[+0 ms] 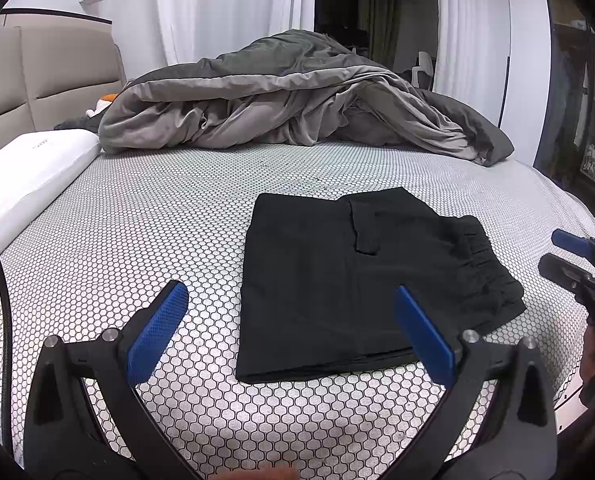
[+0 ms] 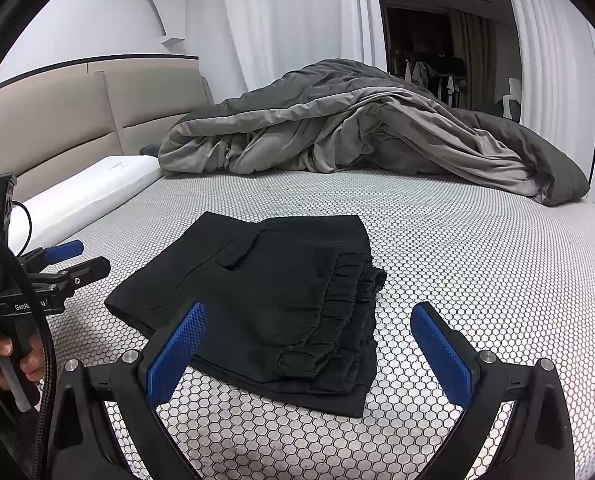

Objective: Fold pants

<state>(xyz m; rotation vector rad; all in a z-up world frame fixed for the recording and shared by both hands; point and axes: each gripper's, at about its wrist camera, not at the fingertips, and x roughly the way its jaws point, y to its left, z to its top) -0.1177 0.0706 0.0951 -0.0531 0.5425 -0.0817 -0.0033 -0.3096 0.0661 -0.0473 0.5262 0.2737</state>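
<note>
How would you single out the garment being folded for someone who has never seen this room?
Start at the bed with the white honeycomb-patterned cover; a rumpled grey duvet lies along its far side. Nearer the cameras lie the black pants, folded into a flat rectangle. Both grippers are open. The pants are the only black item, with a gathered elastic waistband.

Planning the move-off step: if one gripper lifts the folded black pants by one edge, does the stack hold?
Probably not: the pants are soft stacked layers, so they would likely droop and unfold. The bunched waistband looks thicker, likely the heavier end. A push may wrinkle them on the textured mattress.
</note>
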